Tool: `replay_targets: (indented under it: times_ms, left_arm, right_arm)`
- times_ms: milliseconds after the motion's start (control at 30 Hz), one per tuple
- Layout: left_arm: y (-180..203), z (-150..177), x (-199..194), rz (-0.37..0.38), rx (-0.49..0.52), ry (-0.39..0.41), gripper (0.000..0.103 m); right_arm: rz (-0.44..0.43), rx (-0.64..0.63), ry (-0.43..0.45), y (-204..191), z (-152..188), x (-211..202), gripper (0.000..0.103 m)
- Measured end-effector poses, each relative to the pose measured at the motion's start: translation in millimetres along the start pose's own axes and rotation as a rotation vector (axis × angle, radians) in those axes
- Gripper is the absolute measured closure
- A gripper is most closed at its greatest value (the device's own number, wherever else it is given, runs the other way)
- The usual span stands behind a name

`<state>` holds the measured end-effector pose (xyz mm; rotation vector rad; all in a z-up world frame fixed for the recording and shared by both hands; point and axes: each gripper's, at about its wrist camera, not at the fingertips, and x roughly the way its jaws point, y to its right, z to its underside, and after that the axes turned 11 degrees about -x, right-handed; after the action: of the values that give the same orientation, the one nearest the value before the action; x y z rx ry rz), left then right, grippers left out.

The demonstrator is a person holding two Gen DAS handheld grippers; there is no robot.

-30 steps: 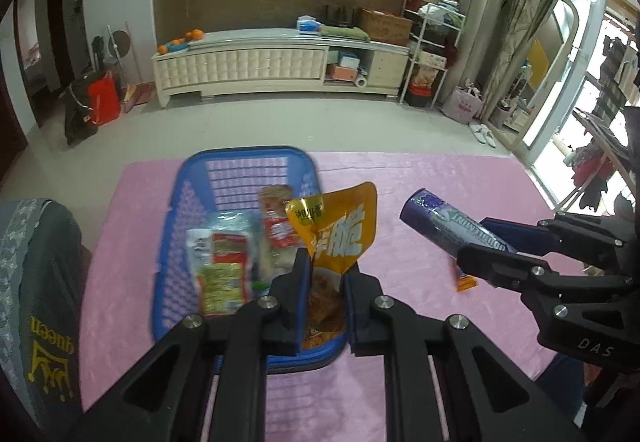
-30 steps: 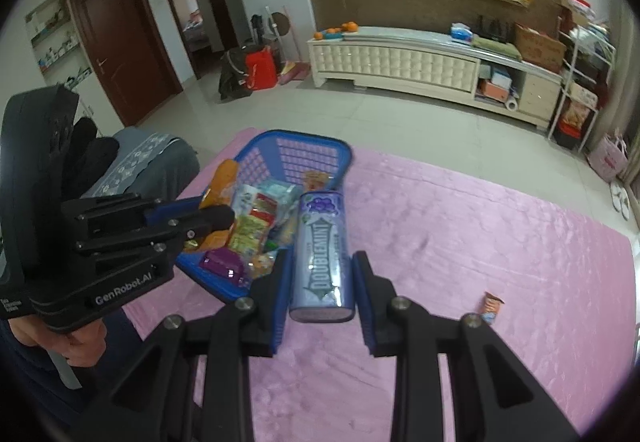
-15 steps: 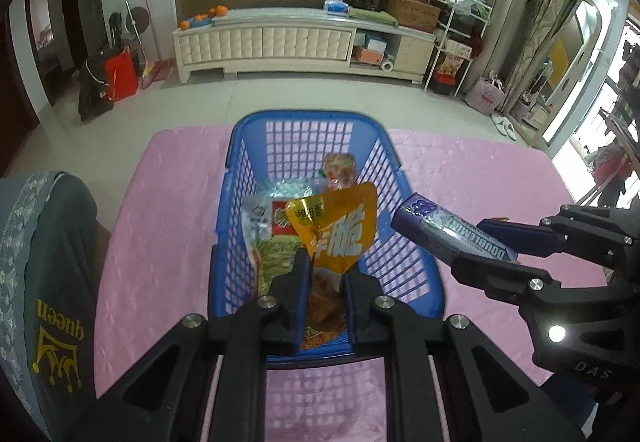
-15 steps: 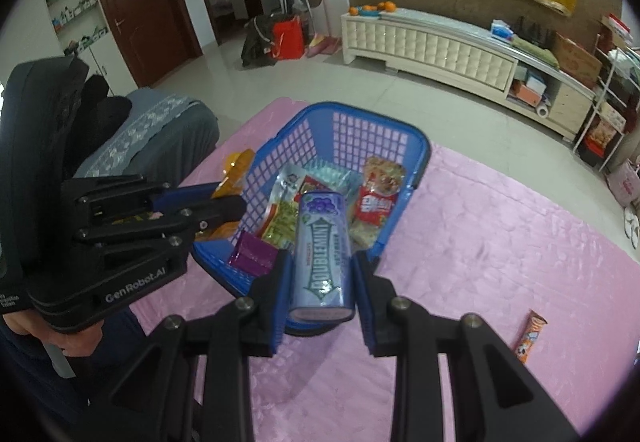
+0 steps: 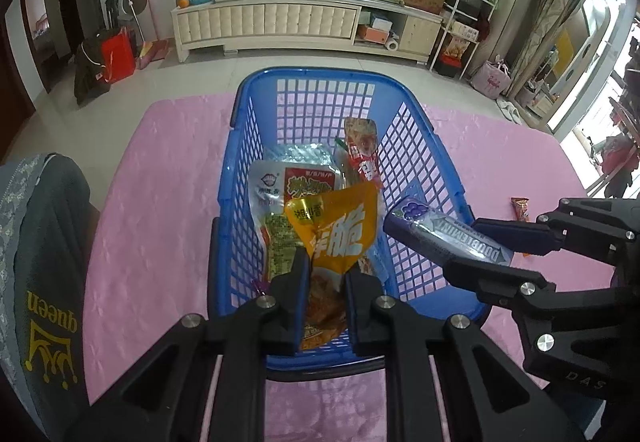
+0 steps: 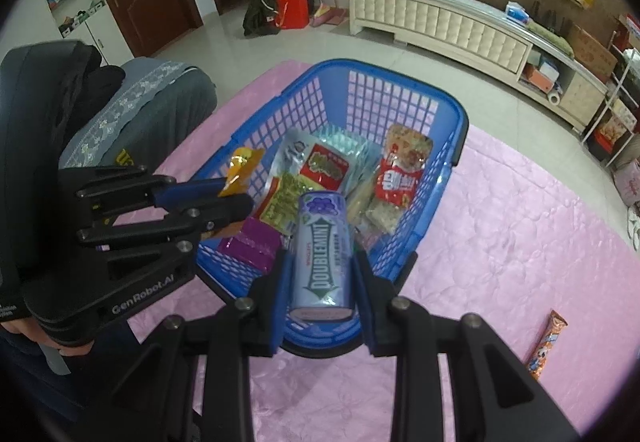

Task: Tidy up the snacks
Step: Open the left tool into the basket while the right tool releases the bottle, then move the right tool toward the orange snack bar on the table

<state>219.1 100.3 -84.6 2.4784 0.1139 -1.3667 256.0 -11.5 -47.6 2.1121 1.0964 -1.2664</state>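
Note:
A blue basket (image 5: 424, 146) (image 6: 460, 122) stands on the pink cloth and holds several snack packets. My left gripper (image 5: 326, 270) (image 6: 232, 198) is shut on an orange snack pouch (image 5: 340, 230) (image 6: 240, 170) and holds it over the basket's near end. My right gripper (image 6: 322, 262) (image 5: 468, 242) is shut on a purple Doublemint gum can (image 6: 322, 262) (image 5: 444, 234) above the basket's near right rim. A small orange snack bar (image 6: 546, 342) (image 5: 520, 208) lies on the cloth to the right of the basket.
The pink cloth (image 5: 160, 178) covers the table. A grey cushion with "queen" on it (image 5: 36, 274) is at the left edge. A white cabinet (image 5: 280, 22) and shelves stand far behind, across the floor.
Both grippers have moved forward over the basket with their snacks still held. The basket now sits centred and closer in both views.

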Motion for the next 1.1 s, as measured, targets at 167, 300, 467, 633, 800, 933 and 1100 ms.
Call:
replay_targets:
  times_ms: [167,300,467,633,800,933,1100]
  left_arm:
    - [4.0,1.3,1.7,0.010,0.013,-0.007,0.075]
    - [11.7,3.7,-2.6,-0.030,0.044,0.022,0.057]
    - [10.8,6.1,-8.6,-0.060,0.056,0.034,0.041]
    - [9.5,9.3,-17.6,-0.058,0.040,0.048,0.036]
    - [21.7,15.5,-28.0,-0.056,0.046,0.071,0.033]
    - [35.4,22.3,-40.9,-0.057,0.061,0.107,0.028]
    - [52.4,32.1,-63.1,-0.048,0.054,0.189,0.028]
  right_arm:
    - [0.010,0.009,-0.010,0.0,0.4,3.1,0.068]
    - [0.018,0.018,-0.016,2.0,1.7,6.4,0.068]
    - [0.022,0.042,-0.016,9.0,2.9,7.6,0.061]
    - [0.036,0.084,0.026,16.5,9.4,-9.3,0.026]
    - [0.054,0.095,0.036,21.1,16.7,-22.8,0.025]
    - [0.063,0.127,0.062,29.3,27.9,-39.0,0.025]
    - [0.098,0.178,0.130,38.6,48.5,-64.8,0.025]
